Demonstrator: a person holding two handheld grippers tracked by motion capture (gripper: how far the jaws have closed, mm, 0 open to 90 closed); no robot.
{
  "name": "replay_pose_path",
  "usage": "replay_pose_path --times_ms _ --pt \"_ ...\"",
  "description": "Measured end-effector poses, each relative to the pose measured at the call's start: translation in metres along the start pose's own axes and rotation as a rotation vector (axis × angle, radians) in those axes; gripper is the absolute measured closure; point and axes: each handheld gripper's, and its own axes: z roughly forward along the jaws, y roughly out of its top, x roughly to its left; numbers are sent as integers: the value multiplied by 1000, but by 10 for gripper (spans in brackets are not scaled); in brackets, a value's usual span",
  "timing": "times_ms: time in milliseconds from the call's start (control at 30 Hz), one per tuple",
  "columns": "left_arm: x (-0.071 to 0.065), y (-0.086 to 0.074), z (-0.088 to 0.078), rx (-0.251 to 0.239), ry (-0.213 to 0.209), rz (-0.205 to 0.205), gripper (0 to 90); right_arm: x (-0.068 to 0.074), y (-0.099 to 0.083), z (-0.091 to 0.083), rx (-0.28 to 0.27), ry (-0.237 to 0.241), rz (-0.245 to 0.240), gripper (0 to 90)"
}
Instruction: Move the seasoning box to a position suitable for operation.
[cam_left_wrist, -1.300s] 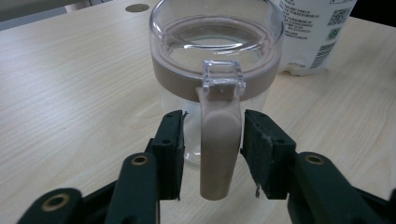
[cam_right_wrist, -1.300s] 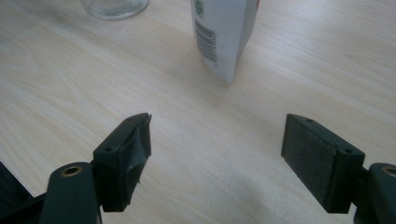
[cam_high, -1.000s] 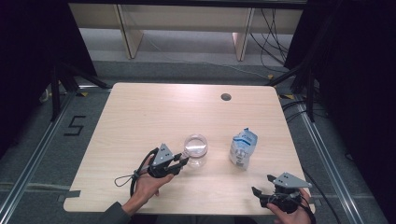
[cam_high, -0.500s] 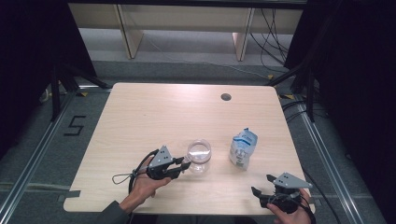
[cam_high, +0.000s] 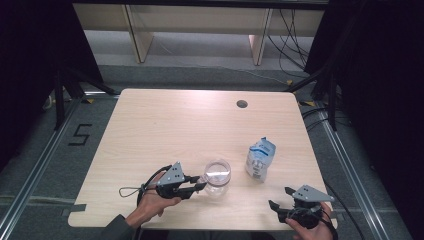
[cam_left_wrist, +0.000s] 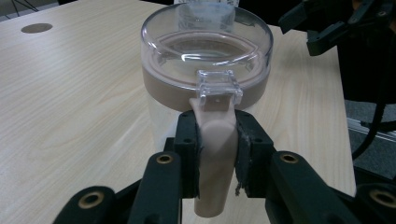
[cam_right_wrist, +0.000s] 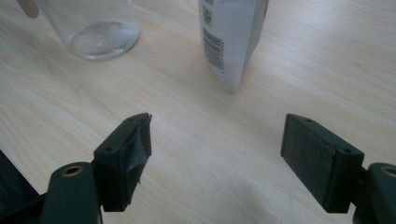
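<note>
Jar (cam_high: 217, 177) of clear plastic stands on the wooden surface (cam_high: 165, 130), low and centre in the high view, its beige latch (cam_left_wrist: 215, 140) pinched by the left gripper (cam_high: 199, 183). Right gripper (cam_high: 280, 199), lower right, holds its jaws spread, near a white pouch (cam_high: 260, 159).

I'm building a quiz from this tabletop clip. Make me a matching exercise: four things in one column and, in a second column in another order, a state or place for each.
Column one:
1. left claw
2. right claw
3. white pouch
4. round hole

Column two:
A. stands upright on the table, to the right of the clear jar
B. open, with only bare table between its jaws
C. shut on the beige handle of the jar
D. set in the tabletop near the far edge

Pairs: 1-C, 2-B, 3-A, 4-D
</note>
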Motion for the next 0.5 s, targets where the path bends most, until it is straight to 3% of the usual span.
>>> replay_pose_path --times_ms 200,233,300,367,400,433,500 --pt "1 -2 -4 8 -37 19 726 -1 0 1 -13 -2 -13 260" --pt "0 -2 -6 15 -31 4 725 0 0 1 -10 7 -10 262" --pt "2 -2 -7 19 -38 24 725 3 0 0 -3 5 19 265" --pt "1 -3 -7 16 -33 7 725 2 0 0 -4 1 2 265" --pt "2 -3 -7 14 -39 22 725 3 0 0 10 12 16 266" --pt "2 -3 -8 14 -36 5 725 3 0 0 10 12 16 266" --pt "4 -3 -8 13 -53 23 724 3 0 0 5 16 22 266"
